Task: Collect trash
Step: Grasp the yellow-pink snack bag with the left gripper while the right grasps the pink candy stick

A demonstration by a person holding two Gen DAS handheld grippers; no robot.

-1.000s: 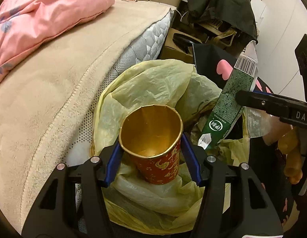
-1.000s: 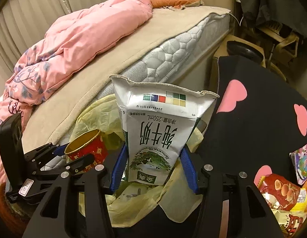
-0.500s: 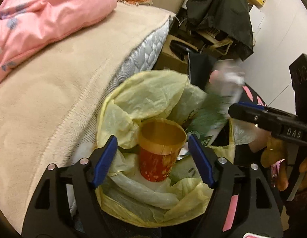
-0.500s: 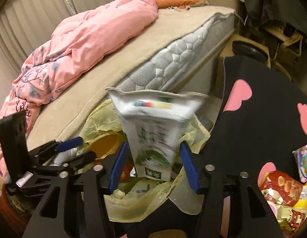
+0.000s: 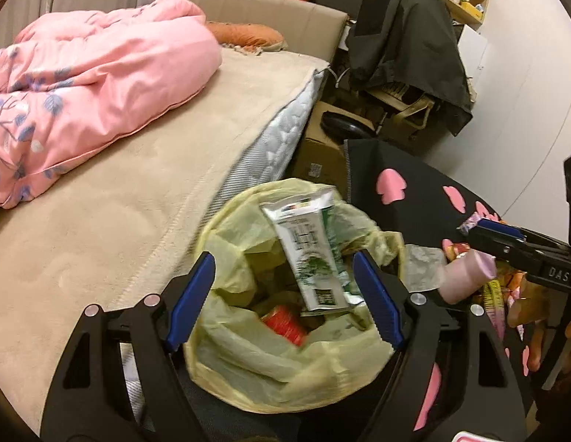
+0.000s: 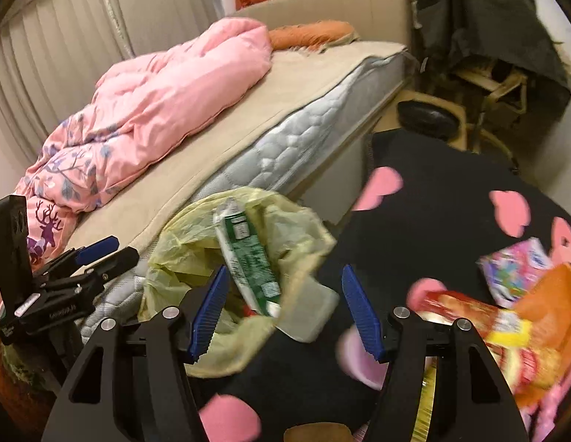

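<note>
A bin lined with a yellow bag (image 5: 285,364) stands beside the bed. A green and white milk carton (image 5: 309,254) leans inside it, and the red paper cup (image 5: 283,326) lies lower in the bag. My left gripper (image 5: 283,298) is open and empty just above the bin. My right gripper (image 6: 283,307) is open and empty, over the bin's right rim; the carton (image 6: 248,258) and the bag (image 6: 174,254) show beyond its left finger. More trash lies on the black cloth: a pink cup (image 5: 466,276), snack packets (image 6: 480,328) and a pink packet (image 6: 514,272).
The bed (image 5: 119,199) with a pink duvet (image 5: 82,84) lies left of the bin. A black cloth with pink hearts (image 6: 432,199) covers the surface on the right. A cardboard box (image 5: 318,158) and a chair with a dark jacket (image 5: 407,51) stand behind.
Both grippers opened and pulled back up. The red cup dropped from the left gripper and the milk carton from the right gripper into the yellow bag.
</note>
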